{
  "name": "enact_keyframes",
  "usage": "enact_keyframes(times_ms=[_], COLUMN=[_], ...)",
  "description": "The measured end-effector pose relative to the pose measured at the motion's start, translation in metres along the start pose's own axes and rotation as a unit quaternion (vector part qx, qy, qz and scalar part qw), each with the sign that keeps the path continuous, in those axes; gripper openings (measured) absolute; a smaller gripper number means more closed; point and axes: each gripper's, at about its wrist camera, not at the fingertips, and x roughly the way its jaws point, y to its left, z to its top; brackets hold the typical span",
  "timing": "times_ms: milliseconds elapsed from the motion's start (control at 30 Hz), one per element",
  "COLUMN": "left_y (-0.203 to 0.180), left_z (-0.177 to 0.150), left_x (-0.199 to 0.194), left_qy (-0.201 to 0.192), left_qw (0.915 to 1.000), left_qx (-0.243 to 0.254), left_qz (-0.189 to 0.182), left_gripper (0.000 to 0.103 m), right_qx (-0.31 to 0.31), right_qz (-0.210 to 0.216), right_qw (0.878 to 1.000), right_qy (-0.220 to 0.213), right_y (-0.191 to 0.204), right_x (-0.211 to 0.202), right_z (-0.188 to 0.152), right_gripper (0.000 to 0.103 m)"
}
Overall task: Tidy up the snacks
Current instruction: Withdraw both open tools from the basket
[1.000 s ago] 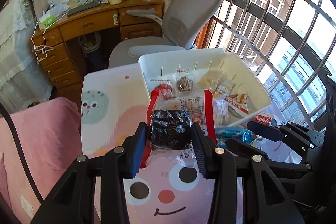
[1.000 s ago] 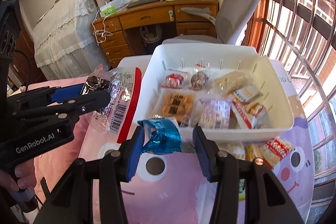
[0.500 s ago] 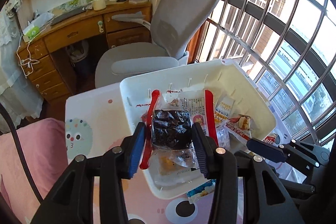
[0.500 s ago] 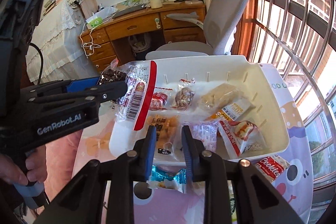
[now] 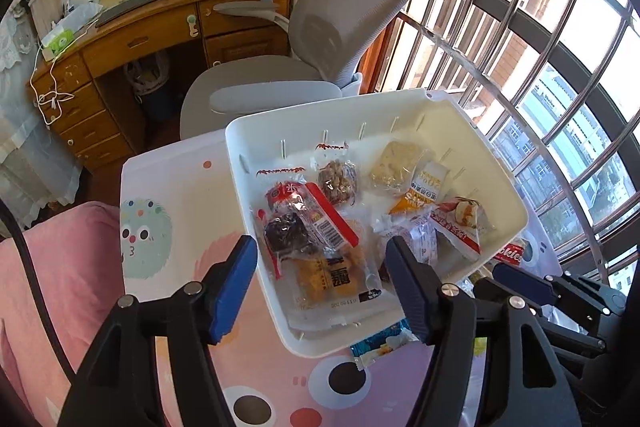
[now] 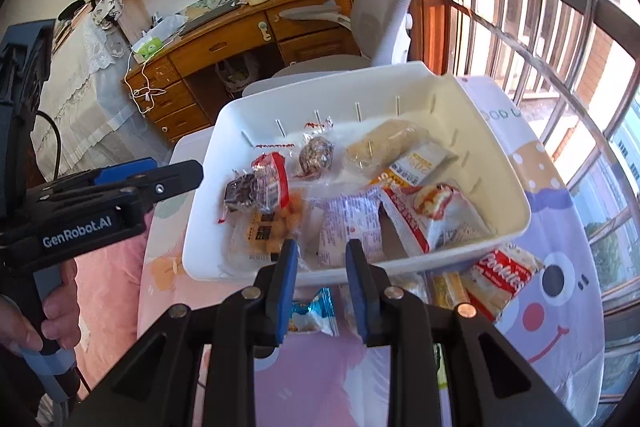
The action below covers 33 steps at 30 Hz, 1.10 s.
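Observation:
A white basket [image 5: 400,99] [image 6: 320,87] on the cartoon tablecloth holds several snack packets. The dark snack packet with a red edge [image 5: 288,231] [image 6: 256,191] lies loose at the basket's left side. My left gripper [image 5: 318,255] [image 6: 160,179] hovers over that side, its jaws opening, the pads clear of the packet. My right gripper [image 6: 320,251] [image 5: 520,275] hangs at the basket's near wall, its jaws narrow but apart, nothing between them. A blue packet [image 6: 312,315] [image 5: 380,343] lies on the cloth just under it.
A red-and-white cookies packet [image 6: 504,279] and yellow packets lie on the cloth right of the basket. A grey office chair [image 5: 340,27] and a wooden desk [image 5: 160,39] stand behind the table. Pink bedding [image 5: 52,287] borders the left; barred windows run along the right.
The left gripper moved over the basket, opened and let go of the dark packet, which dropped in. The right gripper released the blue packet onto the cloth, narrowed its jaws and moved forward.

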Motion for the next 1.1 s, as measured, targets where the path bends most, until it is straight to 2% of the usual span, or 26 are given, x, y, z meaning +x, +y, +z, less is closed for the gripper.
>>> enact_keyframes(times_ms=[200,700,1100], left_y=[0.0,-0.01,-0.03], left_z=[-0.012,-0.073,-0.1], left_x=[-0.015,-0.016,0.006], left_qy=[0.012,0.104,0.136], left_qw=[0.9998,0.9929,0.9835], left_qx=[-0.017,-0.058,-0.119], left_qz=[-0.008,0.005,0.01], left_gripper=[0.07,0.071,0.075], right_qx=[0.011,0.031,0.007], right_qz=[-0.009,0.0,0.002], right_qw=[1.0,0.999,0.997], right_qy=[0.011,0.042,0.072], right_y=[-0.013,-0.055,-0.075], right_x=[-0.01,-0.022,-0.014], right_z=[-0.014,-0.048,-0.082], right_gripper=[0.025,0.028,0.049])
